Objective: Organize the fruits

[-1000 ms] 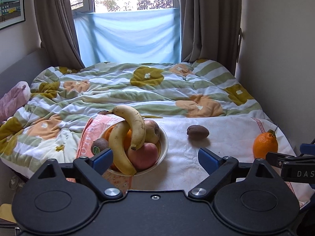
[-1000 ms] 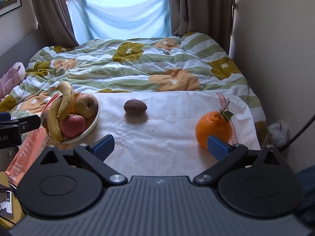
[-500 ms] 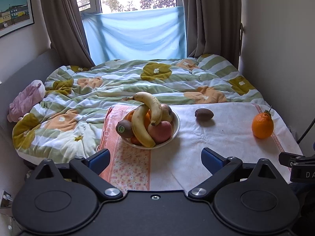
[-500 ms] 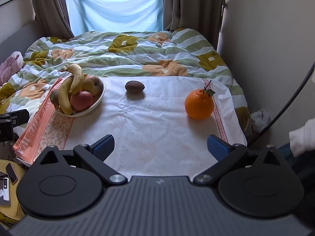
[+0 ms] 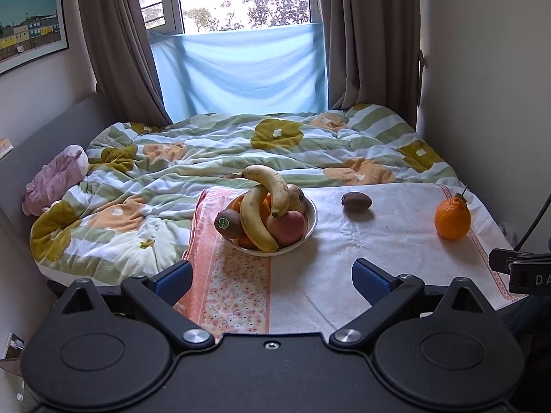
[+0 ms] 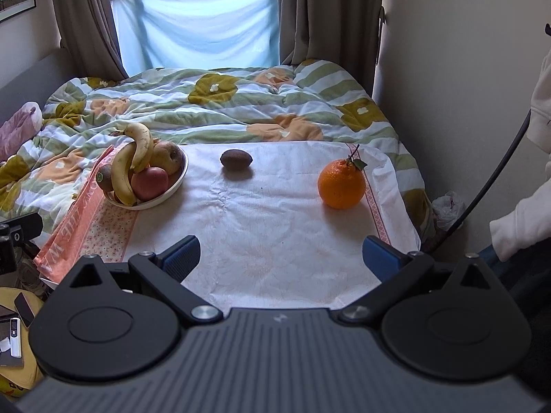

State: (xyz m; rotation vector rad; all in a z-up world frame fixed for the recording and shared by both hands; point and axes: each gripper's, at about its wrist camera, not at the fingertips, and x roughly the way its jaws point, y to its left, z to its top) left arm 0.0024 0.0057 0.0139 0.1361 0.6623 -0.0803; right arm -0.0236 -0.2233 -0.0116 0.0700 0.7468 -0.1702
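Two grippers: left gripper (image 5: 272, 277) and right gripper (image 6: 280, 256), each with blue-padded black fingers, jaws wide apart and holding nothing, above the near edge of the cloth.
Surface: white tablecloth with a pink floral border (image 6: 275, 227), spread over the foot of a bed with a green-striped flowered quilt (image 5: 213, 144).
Bowl: shallow white bowl (image 5: 310, 227) on the cloth's left part, filled with two yellow bananas (image 5: 265, 206), a red apple (image 5: 287, 227), a stickered brown kiwi (image 5: 229, 223).
Loose kiwi: brown fuzzy kiwi (image 6: 236, 159), lying on the cloth right of the bowl, apart from it.
Loose orange: round orange with a leafy stem (image 6: 341, 183), standing near the cloth's right border, well apart from the bowl.
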